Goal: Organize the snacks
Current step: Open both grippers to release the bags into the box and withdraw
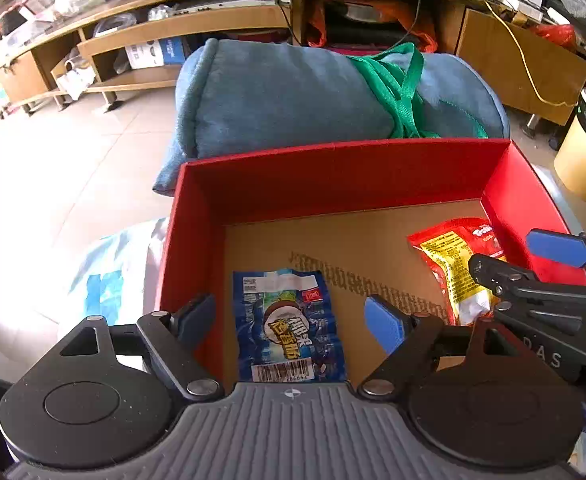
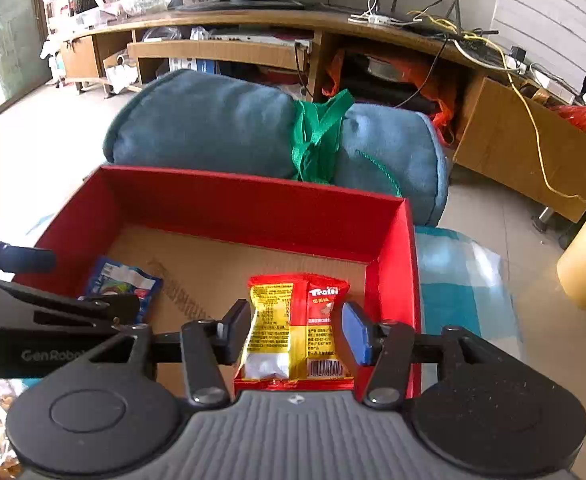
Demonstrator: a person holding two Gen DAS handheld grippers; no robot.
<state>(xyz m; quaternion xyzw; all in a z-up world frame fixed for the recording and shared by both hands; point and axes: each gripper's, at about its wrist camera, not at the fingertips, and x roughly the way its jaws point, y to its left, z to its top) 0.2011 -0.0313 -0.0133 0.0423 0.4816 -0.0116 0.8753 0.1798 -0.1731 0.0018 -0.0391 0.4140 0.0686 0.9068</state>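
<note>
A red cardboard box (image 1: 333, 152) (image 2: 253, 186) with a brown floor lies open below both grippers. A blue snack packet (image 1: 289, 344) (image 2: 113, 280) lies flat on the box floor at its left. My left gripper (image 1: 289, 314) (image 2: 93, 282) hangs open over it, and its pads stand clear of the packet on both sides. A red and yellow snack packet (image 2: 293, 320) (image 1: 449, 256) sits by the box's right wall. My right gripper (image 2: 295, 322) (image 1: 525, 260) is shut on it, with a pad against each side.
A rolled blue cushion (image 1: 285, 96) (image 2: 213, 128) tied with a green strap lies just behind the box. Beyond it stands a wooden TV stand (image 2: 229, 20). A yellow bin (image 1: 585, 152) (image 2: 585, 272) is at the right. Blue and white cloth (image 2: 457, 272) lies under the box.
</note>
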